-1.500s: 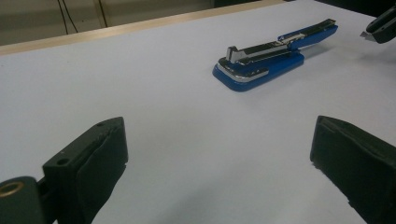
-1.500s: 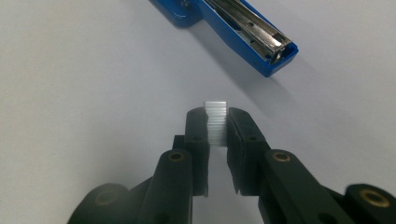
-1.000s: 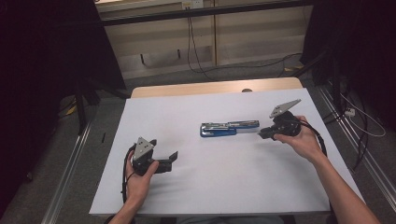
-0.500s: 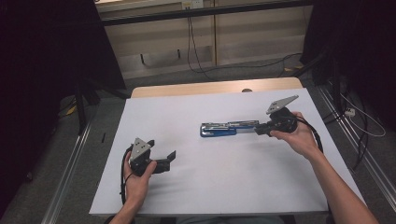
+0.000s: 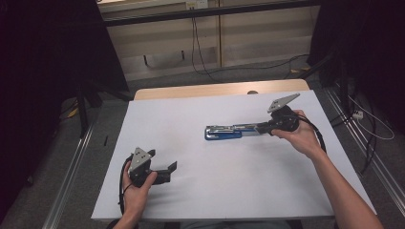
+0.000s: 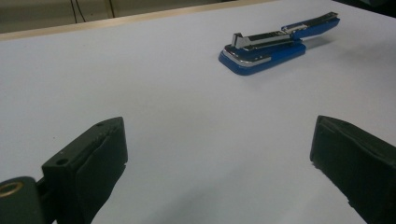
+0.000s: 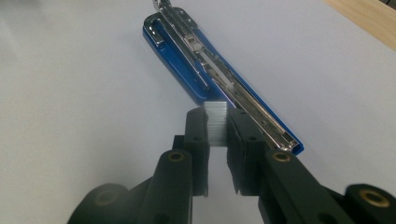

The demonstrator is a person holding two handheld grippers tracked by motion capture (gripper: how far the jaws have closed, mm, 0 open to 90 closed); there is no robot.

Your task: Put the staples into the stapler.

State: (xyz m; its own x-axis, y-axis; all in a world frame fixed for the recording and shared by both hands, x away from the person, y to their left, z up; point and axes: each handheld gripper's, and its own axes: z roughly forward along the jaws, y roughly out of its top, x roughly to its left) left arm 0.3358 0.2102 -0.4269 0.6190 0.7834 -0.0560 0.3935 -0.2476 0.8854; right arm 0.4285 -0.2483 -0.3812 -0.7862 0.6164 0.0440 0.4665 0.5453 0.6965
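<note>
A blue stapler (image 5: 223,133) lies flipped open on the white table top (image 5: 229,191), its metal staple channel facing up. My right gripper (image 5: 262,128) hovers at the stapler's right end, shut on a short strip of silver staples (image 7: 216,113). In the right gripper view the gripper (image 7: 217,135) holds the strip just above the rear of the stapler's (image 7: 187,65) channel. My left gripper (image 5: 170,171) rests at the near left of the table, open with nothing between its fingers. In the left gripper view its jaws stand wide around my left gripper (image 6: 219,154), with the stapler (image 6: 266,49) far ahead.
A wooden strip (image 5: 191,90) runs along the table's far edge. Metal rails (image 5: 71,181) flank the table on both sides. Cables (image 5: 367,129) lie on the floor to the right, and a dark frame (image 5: 86,95) stands at the far left.
My right gripper has edged slightly left and away with the staples. The left gripper and the stapler have stayed in place.
</note>
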